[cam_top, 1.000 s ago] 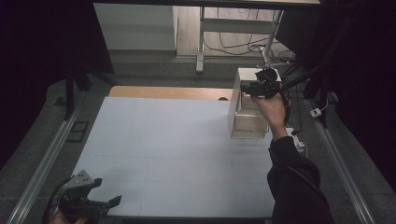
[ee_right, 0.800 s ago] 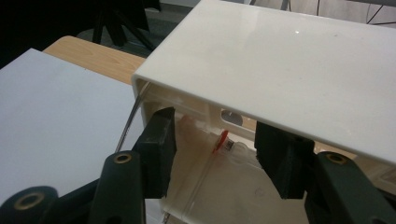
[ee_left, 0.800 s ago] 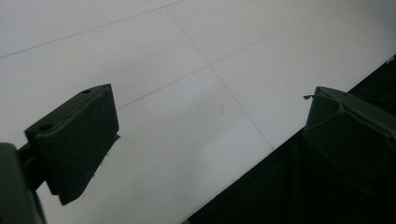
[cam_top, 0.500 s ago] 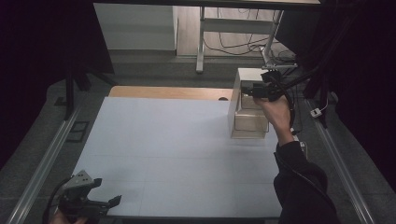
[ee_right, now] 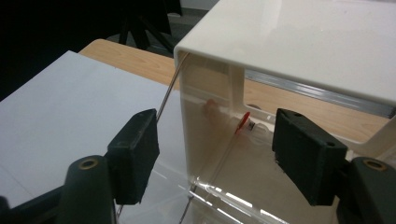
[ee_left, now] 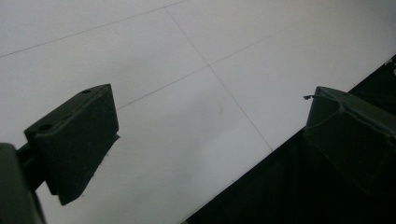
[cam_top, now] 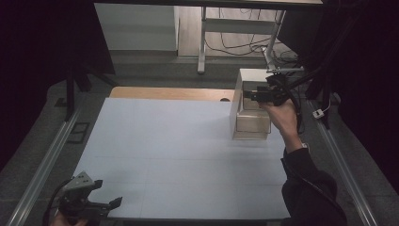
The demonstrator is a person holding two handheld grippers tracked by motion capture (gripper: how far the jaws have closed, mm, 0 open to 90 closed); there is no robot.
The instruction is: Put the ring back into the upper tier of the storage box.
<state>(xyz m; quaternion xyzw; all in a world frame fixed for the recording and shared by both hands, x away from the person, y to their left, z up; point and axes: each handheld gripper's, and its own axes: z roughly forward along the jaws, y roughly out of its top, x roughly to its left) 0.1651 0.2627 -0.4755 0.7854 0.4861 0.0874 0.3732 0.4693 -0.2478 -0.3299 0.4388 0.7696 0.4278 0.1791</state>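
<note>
Meanwhile, at the two o'clock corner of the pale surface (cam_top: 179,155), a person's right hand (cam_top: 281,117) is holding the right gripper (cam_top: 245,94) level against a white open-fronted box (cam_top: 254,76), pointing toward nine o'clock in the high view. A clear drawer (cam_top: 253,123) is sitting in the lower part of that box, its front facing six o'clock. Seen from the right gripper view, the right gripper (ee_right: 215,154) is standing released, its jaws having just been opening; they are straddling the box's near side wall without pressing on it, one jaw outside over the surface (ee_right: 56,107), the other before the open interior. A small red piece (ee_right: 243,121) is lying inside on the clear floor. Well apart, at the seven o'clock corner, the left gripper (cam_top: 106,203) is hanging at the surface's edge. In the left gripper view its jaws are spread wide with nothing between them.
</note>
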